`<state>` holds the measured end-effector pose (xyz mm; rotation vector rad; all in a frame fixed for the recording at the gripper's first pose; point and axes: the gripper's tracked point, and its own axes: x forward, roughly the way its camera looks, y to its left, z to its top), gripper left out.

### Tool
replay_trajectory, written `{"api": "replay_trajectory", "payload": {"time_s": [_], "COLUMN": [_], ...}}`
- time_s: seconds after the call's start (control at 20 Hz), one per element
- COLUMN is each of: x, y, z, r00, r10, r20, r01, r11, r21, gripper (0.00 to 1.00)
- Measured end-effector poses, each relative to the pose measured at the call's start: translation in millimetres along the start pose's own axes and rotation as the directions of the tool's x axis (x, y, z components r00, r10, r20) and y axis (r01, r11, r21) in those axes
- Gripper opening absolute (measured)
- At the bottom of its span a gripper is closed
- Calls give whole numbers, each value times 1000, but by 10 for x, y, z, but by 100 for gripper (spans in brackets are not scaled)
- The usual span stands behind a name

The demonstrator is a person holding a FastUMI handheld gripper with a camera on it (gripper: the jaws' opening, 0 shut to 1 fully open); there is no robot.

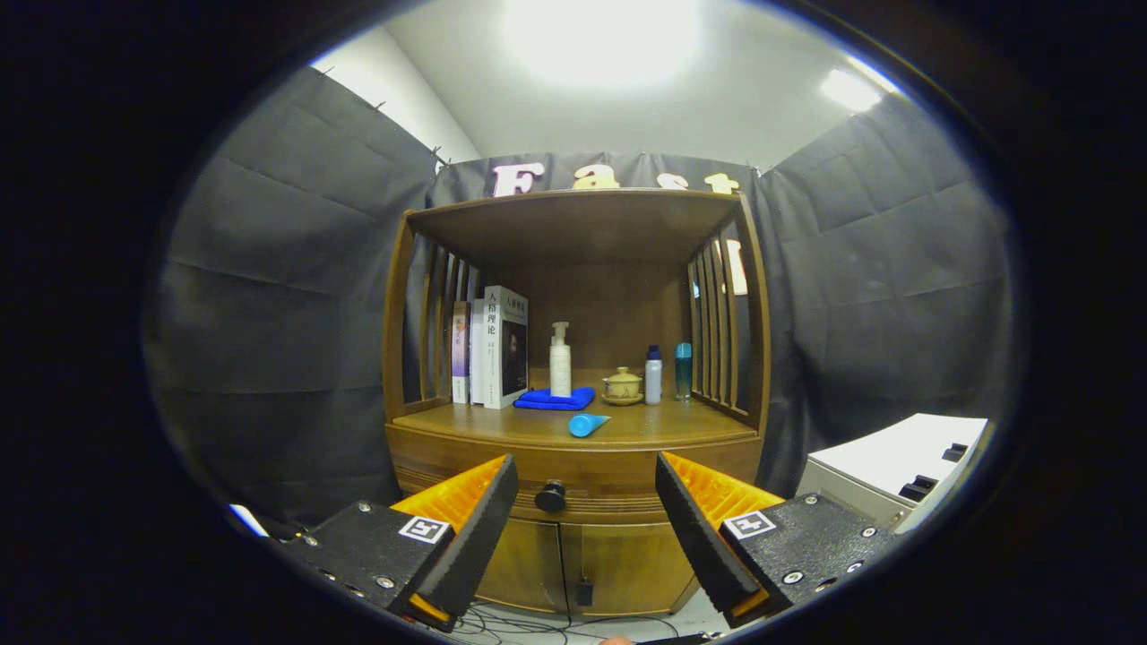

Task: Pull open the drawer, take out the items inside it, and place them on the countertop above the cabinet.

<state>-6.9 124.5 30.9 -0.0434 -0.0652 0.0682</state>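
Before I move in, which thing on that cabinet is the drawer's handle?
Find the wooden cabinet and its countertop with books and bottles. On the drawer front just below sits a round dark knob, seen between the open fingers of the hand-held gripper. The small dark pull lower down belongs to the doors.

The wooden countertop [645, 428] carries books [491, 348], a blue cloth [554, 399], bottles [665, 373] and a tube [587, 424].

Tube [587, 424] on countertop [681, 428], drawer knob [550, 495] below, between spread claw [587, 488] fingers.
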Motion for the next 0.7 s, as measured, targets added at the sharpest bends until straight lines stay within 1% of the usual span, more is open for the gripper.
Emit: {"api": "replay_trajectory", "payload": {"time_s": [0.15,0.45,0.7], "x": [-64,-93,-79], "y": [-63,-60,-74], "z": [-99,-247,-254], "r00": [1000,999,999], "r10": [-10,2,3], "r20": [-15,-45,-47], "r01": [10,-1,-2], "r11": [1000,1000,1000], "r21": [2,17,17], "gripper": [95,96,96]}}
